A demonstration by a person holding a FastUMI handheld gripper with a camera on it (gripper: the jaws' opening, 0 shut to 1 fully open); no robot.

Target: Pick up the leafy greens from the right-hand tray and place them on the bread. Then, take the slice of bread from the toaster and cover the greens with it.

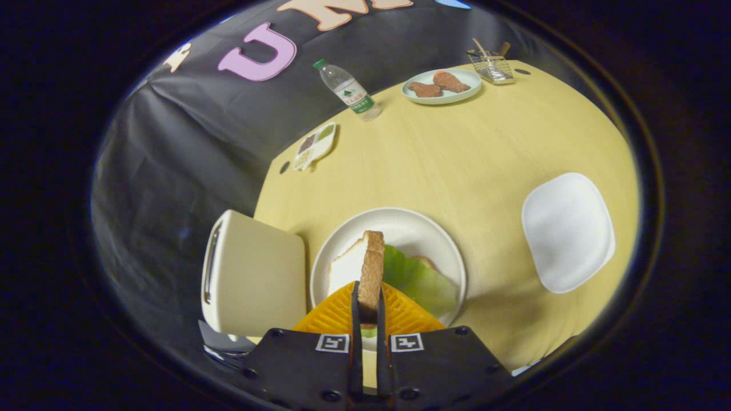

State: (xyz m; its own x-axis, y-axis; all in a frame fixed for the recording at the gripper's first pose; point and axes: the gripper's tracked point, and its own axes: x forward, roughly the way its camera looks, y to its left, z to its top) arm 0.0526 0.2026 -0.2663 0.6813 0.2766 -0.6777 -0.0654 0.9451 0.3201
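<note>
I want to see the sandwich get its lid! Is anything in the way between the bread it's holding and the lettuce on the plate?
Nothing visible is. The gripper holds the slice of bread on edge between its fingers, over the round plate. The leafy greens lie there, just beside the slice, uncovered. The toaster stands off to the side.

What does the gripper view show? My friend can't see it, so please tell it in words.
The gripper is shut on a slice of bread, held on edge above a round plate with leafy greens on it. A toaster stands beside the plate on a yellow table, and an empty white tray lies on the other side.
</note>
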